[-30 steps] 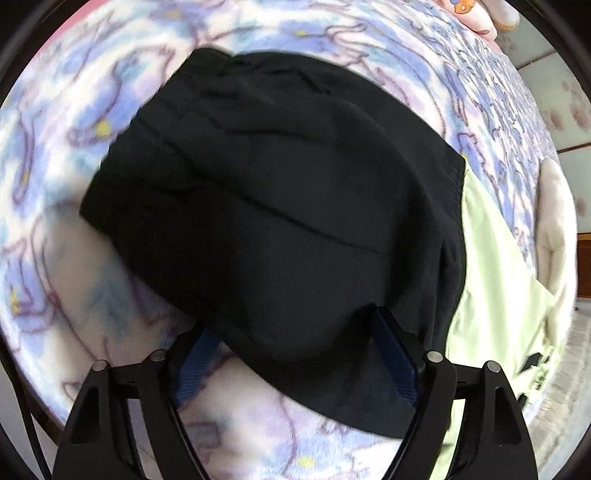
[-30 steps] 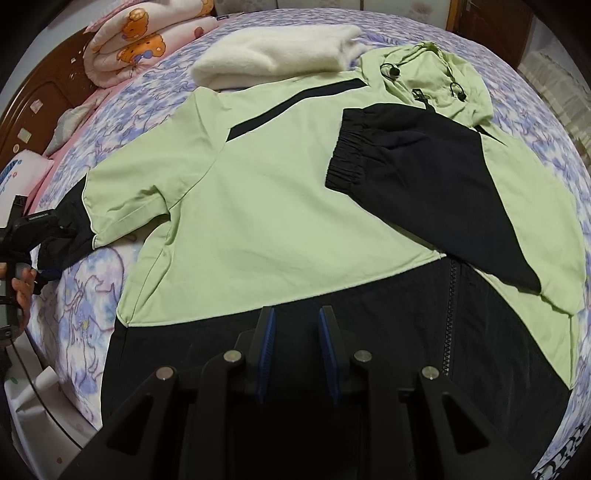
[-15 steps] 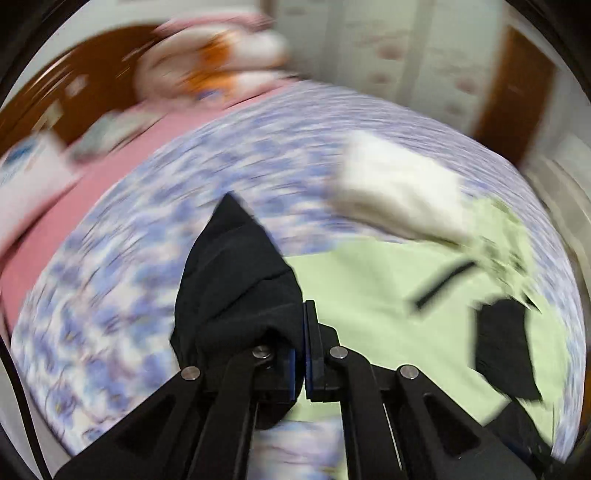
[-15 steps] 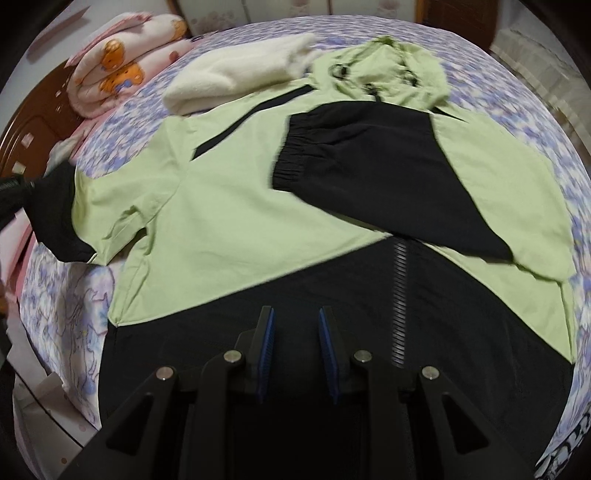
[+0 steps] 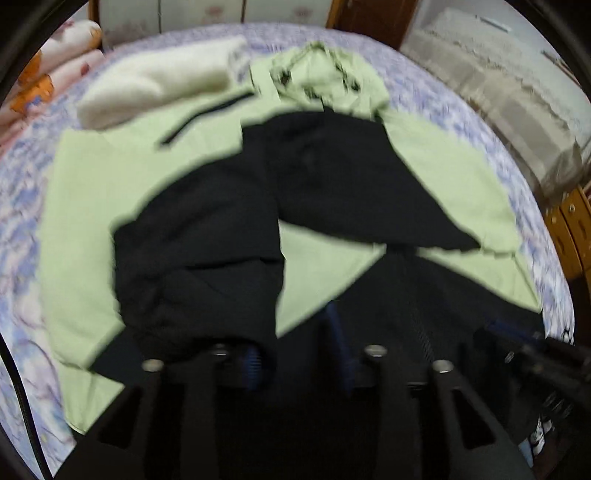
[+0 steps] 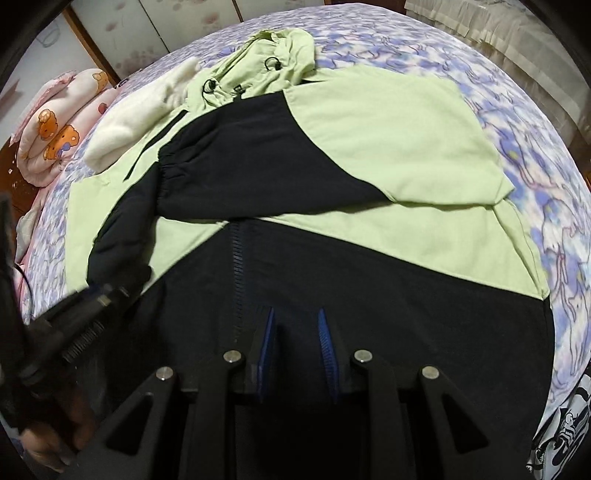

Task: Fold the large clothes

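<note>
- Underneath everything is a bed [image 6: 524, 122] with a lilac and white cartoon-print cover, filling most of both views.
- Laid flat on that cover is a pale green and black hooded jacket [image 6: 388, 147], front up, hood [image 6: 273, 62] towards the far end, zip [image 6: 236, 273] running down the black lower panel.
- Both black sleeves are folded across the chest, the left sleeve [image 5: 195, 258] overlapping the right sleeve [image 5: 351, 184].
- A folded cream fleece [image 5: 159, 85] lies beside the hood, touching the jacket's shoulder.
- A rolled pink bear-print quilt [image 6: 59, 125] sits by the dark wooden headboard [image 6: 11, 173].
- Pale floral-panelled doors [image 6: 155, 33] stand behind the bed; curtains [image 5: 498, 92] hang on the other side.
- The left tool [image 5: 295, 354] has just been opening its jaws; the sleeve end lies draped at one pad, no longer pinched.
- The right tool [image 6: 297, 336] hovers over the black hem, jaws narrowly apart, holding nothing.
</note>
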A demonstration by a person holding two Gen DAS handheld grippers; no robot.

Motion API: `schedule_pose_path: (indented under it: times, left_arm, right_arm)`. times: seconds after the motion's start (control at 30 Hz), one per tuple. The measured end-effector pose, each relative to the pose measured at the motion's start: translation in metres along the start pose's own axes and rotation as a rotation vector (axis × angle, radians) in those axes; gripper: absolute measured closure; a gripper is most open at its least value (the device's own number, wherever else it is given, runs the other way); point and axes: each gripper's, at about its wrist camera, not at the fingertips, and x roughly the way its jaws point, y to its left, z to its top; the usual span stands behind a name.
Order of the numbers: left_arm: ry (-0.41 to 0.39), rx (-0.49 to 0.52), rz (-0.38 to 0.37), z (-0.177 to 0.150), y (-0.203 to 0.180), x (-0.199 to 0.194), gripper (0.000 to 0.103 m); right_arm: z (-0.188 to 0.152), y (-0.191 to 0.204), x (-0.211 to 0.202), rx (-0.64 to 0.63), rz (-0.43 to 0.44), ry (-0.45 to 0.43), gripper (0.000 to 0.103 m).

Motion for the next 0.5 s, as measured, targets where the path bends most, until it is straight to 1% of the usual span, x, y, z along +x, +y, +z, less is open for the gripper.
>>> schedule_pose_path:
  times: [0.03, 0.07, 0.13, 0.2, 0.23, 0.3, 0.33, 0.37, 0.43, 0.5]
  left_arm:
    - [0.008, 0.002, -0.011, -0.004, 0.002, 0.002, 0.048]
    - [0.008, 0.000, -0.021, -0.006, 0.001, 0.001, 0.041]
    - [-0.006, -0.006, -0.037, -0.007, 0.005, -0.009, 0.038]
    - [-0.027, -0.009, -0.042, -0.010, 0.013, -0.023, 0.037]
    - [-0.047, -0.015, -0.038, -0.011, 0.019, -0.032, 0.037]
    - [-0.088, -0.029, -0.017, -0.013, 0.031, -0.052, 0.033]
    - [-0.113, -0.042, 0.000, -0.015, 0.038, -0.062, 0.028]
    - [-0.138, -0.059, 0.018, -0.019, 0.047, -0.072, 0.026]
    - [-0.163, -0.097, 0.048, -0.027, 0.063, -0.085, 0.026]
    - [-0.165, -0.143, 0.073, -0.035, 0.078, -0.092, 0.025]
  right_arm:
    - [-0.001, -0.002, 0.001, 0.000, 0.008, 0.000, 0.078]
    - [-0.002, -0.003, 0.003, 0.001, 0.022, 0.001, 0.078]
    - [-0.002, -0.003, 0.006, 0.005, 0.052, 0.003, 0.078]
    - [0.000, 0.002, 0.008, 0.012, 0.104, 0.006, 0.078]
    - [0.001, 0.006, 0.009, 0.011, 0.129, 0.008, 0.078]
    - [0.005, 0.018, 0.009, -0.005, 0.178, 0.004, 0.077]
    - [0.008, 0.028, 0.008, -0.026, 0.198, -0.004, 0.074]
    - [0.009, 0.036, 0.006, -0.046, 0.210, -0.014, 0.071]
    - [0.012, 0.058, 0.000, -0.109, 0.237, -0.049, 0.067]
    - [0.014, 0.083, -0.006, -0.192, 0.258, -0.083, 0.065]
